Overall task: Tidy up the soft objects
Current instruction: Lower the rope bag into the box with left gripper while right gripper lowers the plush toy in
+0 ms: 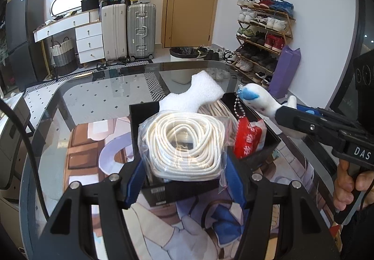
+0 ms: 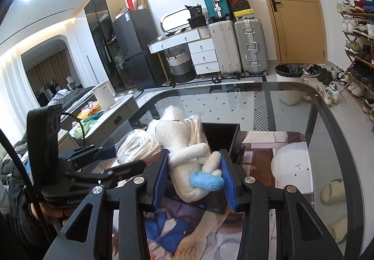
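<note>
**Box on the mat, grippers at its near and right sides**

A box stands on a printed mat on the glass table. Over its near part the left gripper holds a bagged rope coil. Behind the coil lies a foam piece; right of it, a packet. From the right, the right gripper holds a plush toy over the box.

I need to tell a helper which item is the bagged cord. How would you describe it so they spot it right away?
On the glass table stands an open black box. At its near end, between the left gripper fingers, is the coiled white cord in a clear plastic bag: the only wound, rope-like thing, unlike the white foam piece behind it.
</note>
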The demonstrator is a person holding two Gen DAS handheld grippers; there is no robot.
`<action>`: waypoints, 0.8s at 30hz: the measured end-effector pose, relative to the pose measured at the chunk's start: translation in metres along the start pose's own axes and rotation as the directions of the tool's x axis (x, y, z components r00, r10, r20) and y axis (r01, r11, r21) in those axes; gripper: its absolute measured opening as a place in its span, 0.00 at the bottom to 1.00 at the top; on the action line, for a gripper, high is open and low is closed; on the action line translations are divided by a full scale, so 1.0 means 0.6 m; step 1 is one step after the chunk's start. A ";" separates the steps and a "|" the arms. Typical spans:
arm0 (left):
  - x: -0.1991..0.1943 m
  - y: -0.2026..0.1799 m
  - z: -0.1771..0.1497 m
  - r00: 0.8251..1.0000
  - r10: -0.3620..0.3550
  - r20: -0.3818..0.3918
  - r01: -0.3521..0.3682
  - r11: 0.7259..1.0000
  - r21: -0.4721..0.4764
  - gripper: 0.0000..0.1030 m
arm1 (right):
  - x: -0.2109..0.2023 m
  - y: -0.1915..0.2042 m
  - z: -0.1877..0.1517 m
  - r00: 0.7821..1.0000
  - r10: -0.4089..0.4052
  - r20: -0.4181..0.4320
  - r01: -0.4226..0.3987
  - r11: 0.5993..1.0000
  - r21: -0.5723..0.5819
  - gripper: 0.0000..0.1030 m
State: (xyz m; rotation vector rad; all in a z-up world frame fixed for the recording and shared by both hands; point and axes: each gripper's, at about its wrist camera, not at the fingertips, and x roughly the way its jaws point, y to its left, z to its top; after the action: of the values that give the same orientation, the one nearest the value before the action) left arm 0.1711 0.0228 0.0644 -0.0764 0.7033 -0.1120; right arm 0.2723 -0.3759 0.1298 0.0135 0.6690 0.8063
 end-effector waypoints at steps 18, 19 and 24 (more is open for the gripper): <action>0.033 0.005 0.002 1.000 0.004 -0.021 -0.004 1.000 0.021 0.60 | 0.096 0.004 0.030 0.998 -0.015 -0.061 0.013 0.999 -0.033 0.41; 0.033 0.004 0.002 1.000 0.005 -0.021 -0.004 1.000 0.024 0.61 | 0.099 0.004 0.030 0.998 -0.014 -0.063 0.012 0.999 -0.035 0.41; 0.033 0.000 -0.001 1.000 0.014 -0.013 -0.014 0.999 0.043 0.61 | 0.110 0.000 0.032 0.997 -0.017 -0.069 0.014 0.999 -0.043 0.41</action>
State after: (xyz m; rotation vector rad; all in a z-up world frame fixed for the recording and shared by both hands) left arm 0.1858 0.0201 0.0514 -0.0301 0.7145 -0.1142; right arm 0.3160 -0.3271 0.1089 -0.0585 0.7169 0.8088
